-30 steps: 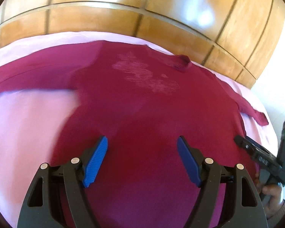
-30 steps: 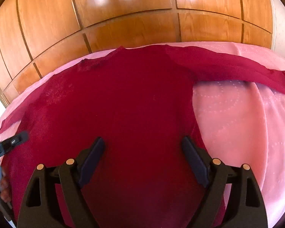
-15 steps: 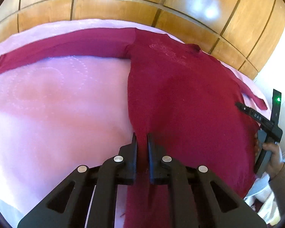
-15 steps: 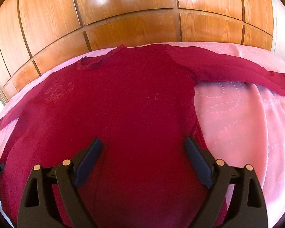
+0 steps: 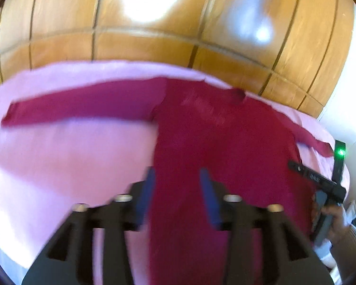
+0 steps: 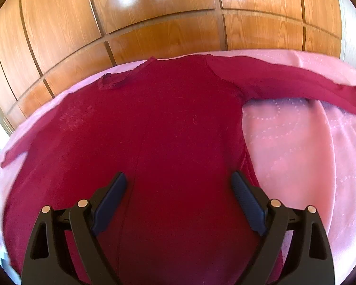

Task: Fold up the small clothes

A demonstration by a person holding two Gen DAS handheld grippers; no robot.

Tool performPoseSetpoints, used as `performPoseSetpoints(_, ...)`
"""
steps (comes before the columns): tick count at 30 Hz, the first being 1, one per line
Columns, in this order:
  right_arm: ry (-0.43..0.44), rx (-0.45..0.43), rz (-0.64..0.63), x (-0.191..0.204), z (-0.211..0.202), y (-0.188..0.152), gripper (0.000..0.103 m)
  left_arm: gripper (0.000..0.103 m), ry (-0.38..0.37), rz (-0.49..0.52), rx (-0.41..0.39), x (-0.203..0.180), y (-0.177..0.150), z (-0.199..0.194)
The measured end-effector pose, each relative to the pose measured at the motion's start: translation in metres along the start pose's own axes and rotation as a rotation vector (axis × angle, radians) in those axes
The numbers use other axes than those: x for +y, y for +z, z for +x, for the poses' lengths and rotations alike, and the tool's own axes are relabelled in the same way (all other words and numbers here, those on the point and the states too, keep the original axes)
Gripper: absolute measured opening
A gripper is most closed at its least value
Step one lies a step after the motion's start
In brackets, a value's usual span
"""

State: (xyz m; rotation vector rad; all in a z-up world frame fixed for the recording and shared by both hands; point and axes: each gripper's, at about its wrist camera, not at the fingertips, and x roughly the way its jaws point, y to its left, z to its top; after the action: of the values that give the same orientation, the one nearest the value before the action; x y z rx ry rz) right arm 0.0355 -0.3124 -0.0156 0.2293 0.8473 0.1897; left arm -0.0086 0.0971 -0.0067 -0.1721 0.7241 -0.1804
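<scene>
Lying flat, sweater (image 6: 159, 130) beneath open jaws

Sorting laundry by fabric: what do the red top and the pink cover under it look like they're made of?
Red long-sleeved top: looks like a soft, matte fine knit, slightly fuzzy with a ribbed-looking neckline. Pink bed cover: probably a smooth woven or quilted fabric, with stitched dotted curves showing.

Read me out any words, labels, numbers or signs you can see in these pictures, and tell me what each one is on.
None can be read.
Pale marking on the right gripper body, seen from the left wrist: too blurred to read.
Faint pale pattern on the chest of the maroon top: no legible letters.
Pink bedspread and wooden panels: no text.
</scene>
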Motion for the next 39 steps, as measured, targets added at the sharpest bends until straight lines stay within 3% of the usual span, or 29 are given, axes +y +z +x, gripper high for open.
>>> performPoseSetpoints(3, 0.077, -0.031, 0.144, -0.034, -0.023, 0.011, 0.087, 0.063, -0.014, 0.072, -0.001, -0.03, 0.01, 0.022)
performPoseSetpoints(5, 0.056, -0.076, 0.246, -0.069, -0.038, 0.018, 0.086, 0.063, -0.017, 0.102, 0.021, -0.046, 0.014, 0.044)
performPoseSetpoints(10, -0.106, -0.139, 0.557, -0.196, -0.057, 0.034, 0.06, 0.063, 0.001, 0.122, 0.1, -0.063, 0.016, 0.099)
performPoseSetpoints(13, -0.192, -0.168, 0.693, -0.259, -0.06, 0.047, 0.054, 0.063, 0.012, 0.087, 0.151, -0.055, 0.01, 0.119)
performPoseSetpoints(15, -0.23, -0.188, 0.756, -0.291, -0.06, 0.057, 0.051, 0.068, -0.007, 0.069, 0.139, -0.051, 0.007, 0.121)
performPoseSetpoints(20, -0.273, -0.213, 0.863, -0.343, -0.045, 0.085, 0.049, 0.077, 0.003, 0.095, 0.138, -0.056, 0.004, 0.124)
performPoseSetpoints(21, -0.29, -0.207, 0.866, -0.349, -0.04, 0.091, 0.049, 0.077, 0.005, 0.098, 0.139, -0.057, 0.004, 0.124)
performPoseSetpoints(22, -0.324, -0.194, 0.856, -0.351, -0.035, 0.097, 0.041, 0.077, 0.003, 0.096, 0.138, -0.056, 0.004, 0.124)
performPoseSetpoints(23, -0.351, -0.184, 0.839, -0.349, -0.032, 0.1, 0.016, 0.077, -0.001, 0.092, 0.138, -0.055, 0.004, 0.124)
performPoseSetpoints(24, -0.39, -0.172, 0.82, -0.35, -0.03, 0.103, 0.005, 0.077, -0.004, 0.089, 0.139, -0.056, 0.005, 0.126)
performPoseSetpoints(28, -0.461, -0.191, 0.838, -0.357, -0.043, 0.094, 0.005, 0.079, -0.008, 0.089, 0.139, -0.056, 0.005, 0.127)
performPoseSetpoints(31, -0.449, -0.184, 0.8, -0.34, -0.049, 0.101, 0.005, 0.08, -0.009, 0.09, 0.137, -0.056, 0.005, 0.127)
performPoseSetpoints(35, -0.321, -0.236, 0.679, -0.291, -0.065, 0.13, 0.005, 0.082, -0.03, 0.08, 0.135, -0.054, 0.005, 0.127)
performPoseSetpoints(39, -0.167, -0.254, 0.525, -0.213, -0.063, 0.166, 0.005, 0.082, -0.039, 0.073, 0.131, -0.053, 0.004, 0.125)
